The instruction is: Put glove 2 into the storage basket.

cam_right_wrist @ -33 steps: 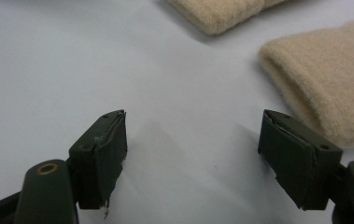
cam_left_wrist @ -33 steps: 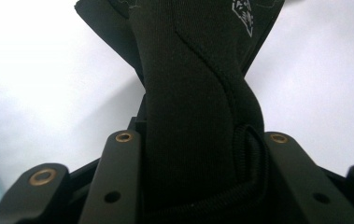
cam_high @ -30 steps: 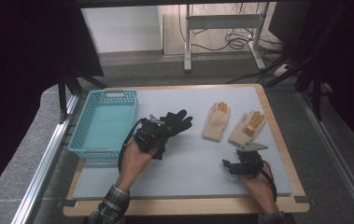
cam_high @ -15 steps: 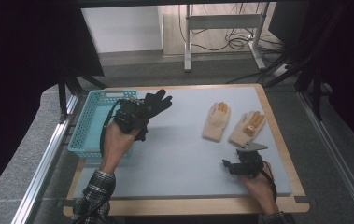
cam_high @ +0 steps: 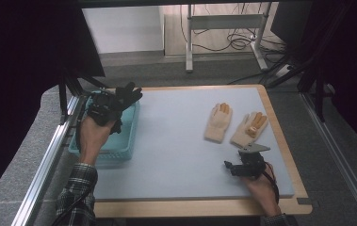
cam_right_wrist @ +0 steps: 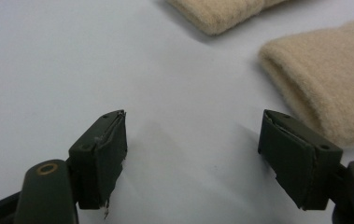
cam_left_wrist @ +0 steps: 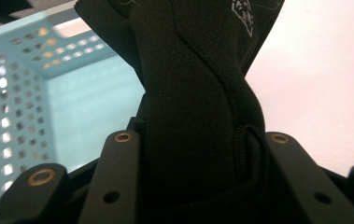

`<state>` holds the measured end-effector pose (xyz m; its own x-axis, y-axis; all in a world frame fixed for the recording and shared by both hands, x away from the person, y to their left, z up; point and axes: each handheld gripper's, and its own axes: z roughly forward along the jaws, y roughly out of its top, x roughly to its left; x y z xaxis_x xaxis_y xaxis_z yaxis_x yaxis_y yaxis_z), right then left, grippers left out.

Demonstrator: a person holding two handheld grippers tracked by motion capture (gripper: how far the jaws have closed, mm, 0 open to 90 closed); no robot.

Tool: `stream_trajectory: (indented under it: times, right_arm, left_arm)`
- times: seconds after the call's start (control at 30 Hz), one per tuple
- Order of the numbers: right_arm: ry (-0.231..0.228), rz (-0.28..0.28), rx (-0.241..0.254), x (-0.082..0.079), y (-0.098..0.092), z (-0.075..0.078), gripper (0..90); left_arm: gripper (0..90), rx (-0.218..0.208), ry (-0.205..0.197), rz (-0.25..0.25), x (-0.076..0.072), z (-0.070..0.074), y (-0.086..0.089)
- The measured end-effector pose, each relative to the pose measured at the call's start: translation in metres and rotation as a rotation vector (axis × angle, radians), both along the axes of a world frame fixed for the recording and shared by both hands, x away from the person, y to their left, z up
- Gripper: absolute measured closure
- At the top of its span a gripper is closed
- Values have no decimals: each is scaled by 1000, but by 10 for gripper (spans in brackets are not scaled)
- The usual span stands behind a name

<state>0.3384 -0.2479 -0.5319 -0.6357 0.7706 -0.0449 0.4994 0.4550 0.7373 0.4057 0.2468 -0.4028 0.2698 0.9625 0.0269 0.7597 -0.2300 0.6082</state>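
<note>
Black glove (cam_high: 125, 95): pinched in left gripper (cam_high: 104, 109) jaws, above teal basket (cam_high: 101, 150); right gripper (cam_high: 231, 168): jaws spread, empty, on surface (cam_high: 166, 141) well right of basket, beside two beige gloves (cam_high: 235, 125).

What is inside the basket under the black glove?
The basket floor that shows is bare. The black glove, clamped in the left hand-held gripper, hangs over it and covers part of the inside.
</note>
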Motion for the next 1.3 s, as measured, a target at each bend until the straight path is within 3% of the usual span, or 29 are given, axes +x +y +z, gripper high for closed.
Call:
stream_trajectory:
  times: [0.03,0.2,0.33,0.5,0.7,0.9,1.0,1.1,1.17,1.23,1.3]
  right_arm:
    - [0,0,0,0,0,0,231]
    - [1,0,1,0,0,0,231]
    - [1,0,1,0,0,0,231]
    - [1,0,1,0,0,0,231]
    - [1,0,1,0,0,0,231]
    - [1,0,1,0,0,0,230]
    - [1,0,1,0,0,0,231]
    - [1,-1,1,0,0,0,230]
    - [0,0,1,0,0,0,230]
    - [0,0,1,0,0,0,230]
    - [0,0,1,0,0,0,231]
  left_arm:
    - [639,-3,8,30,2,-4,11]
    - [638,1,34,76,7,-15,28]
    - [635,10,77,115,15,-31,42]
    - [631,49,153,176,26,-56,58]
    - [625,95,204,222,32,-73,68]
    - [601,140,241,229,40,-86,69]
    - [461,156,264,231,43,-90,70]
    - [253,161,309,201,45,-94,71]
    - [153,155,305,196,44,-93,72]
    - [123,147,307,195,43,-91,73]
    - [91,102,287,183,40,-84,76]
